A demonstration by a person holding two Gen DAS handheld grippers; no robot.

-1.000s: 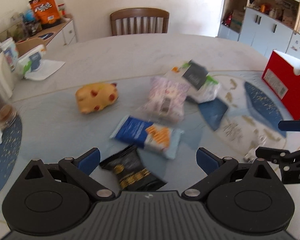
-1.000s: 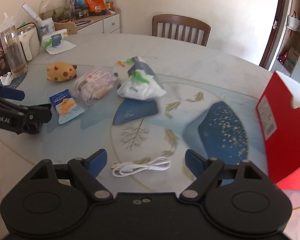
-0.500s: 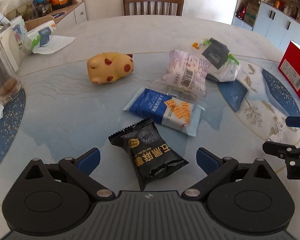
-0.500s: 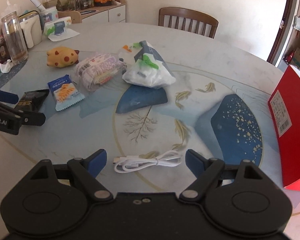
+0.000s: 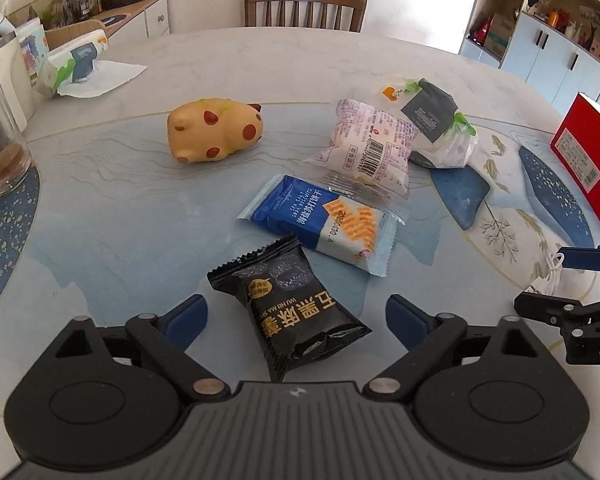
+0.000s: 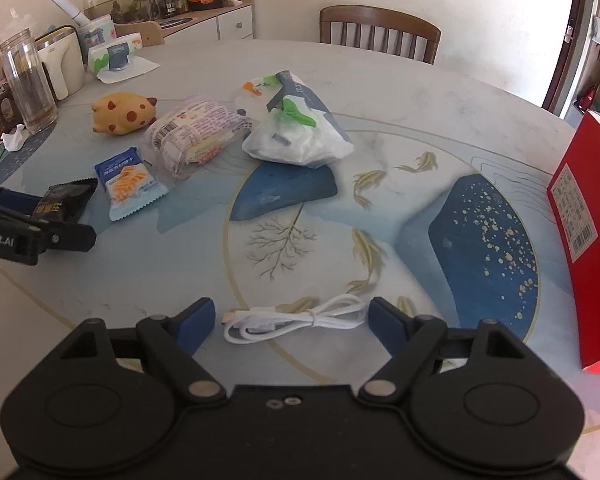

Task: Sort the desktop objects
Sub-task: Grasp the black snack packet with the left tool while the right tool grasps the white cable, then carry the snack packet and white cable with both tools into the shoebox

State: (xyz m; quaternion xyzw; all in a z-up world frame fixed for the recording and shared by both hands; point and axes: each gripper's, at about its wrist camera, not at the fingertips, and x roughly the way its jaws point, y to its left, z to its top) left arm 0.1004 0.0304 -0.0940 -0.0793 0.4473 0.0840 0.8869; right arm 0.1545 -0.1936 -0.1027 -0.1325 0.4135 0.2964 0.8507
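Black foil defines the nearest target: the black snack packet (image 5: pixel 290 306) lies flat on the table (image 5: pixel 148 216), between the spread fingers of the left gripper (image 5: pixel 296 316), so that a straight closing stroke would pinch it across its width. The left tongs are released and grasp nothing. The blue biscuit packet (image 5: pixel 320 222) lies just beyond the black one, touching or nearly touching its far corner. The pale bread packet (image 5: pixel 370 146) sits behind that, and the white plastic bag (image 5: pixel 440 128) rests against its right side. The yellow spotted toy pig (image 5: pixel 216 130) stands apart to the left.

The right gripper (image 6: pixel 290 320) is likewise released, its blue pads on either side of the coiled white cable (image 6: pixel 296 318), which lies on the table close in front of the jaws. The red box (image 6: pixel 588 240) stands open at the right edge, probably the receiving container for the sort.

Compared with half a second ago, the left gripper has come slightly closer to the black snack packet, which now fills more of the gap between the fingers. The right gripper has moved in on the white cable, which now lies level with the pads. No item has shifted on the table. Judged step: both grippers aligned for pickup, nothing yet lifted.
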